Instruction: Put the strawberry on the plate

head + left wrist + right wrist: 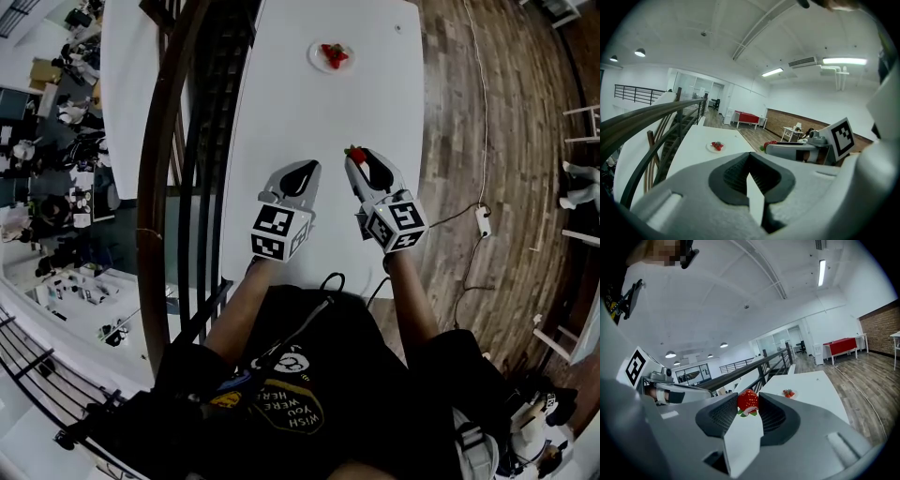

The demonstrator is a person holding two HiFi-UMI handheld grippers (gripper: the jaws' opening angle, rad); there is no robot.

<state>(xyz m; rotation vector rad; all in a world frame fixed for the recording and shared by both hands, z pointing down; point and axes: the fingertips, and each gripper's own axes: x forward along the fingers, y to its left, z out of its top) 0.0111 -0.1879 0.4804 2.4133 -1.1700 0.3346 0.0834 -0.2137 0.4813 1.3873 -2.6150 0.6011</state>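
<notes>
**Item 1, strawberry** [748, 400]. Held at the tips of my right claw [360, 163], centre of the right gripper view. Long axis runs up and down in that frame: red pointed end up, green leaves at the bottom. It sits crosswise to the jaws, one pad pressed on each flank. In the head view it shows as a red spot with green at its left, just right of frame centre, over the white table [281, 112].

**Item 2, right claw.** Closed on the strawberry, jaws partway apart round it. Marker cube toward the lower right of the head view.

**Item 3, left claw** [302, 174]. Jaws drawn together at the tips, nothing between them. It sits just beside the right claw, to its left, over the table's near end.

**Item 4, plate** [317, 62]. Small, white, top centre of the head view, at the table's far end, well apart from both claws. Red fruit [334, 54] already lies on it.

**Item 5, surroundings.** Dark railing [157, 187] left of the table, wooden floor [487, 112] to the right.
</notes>
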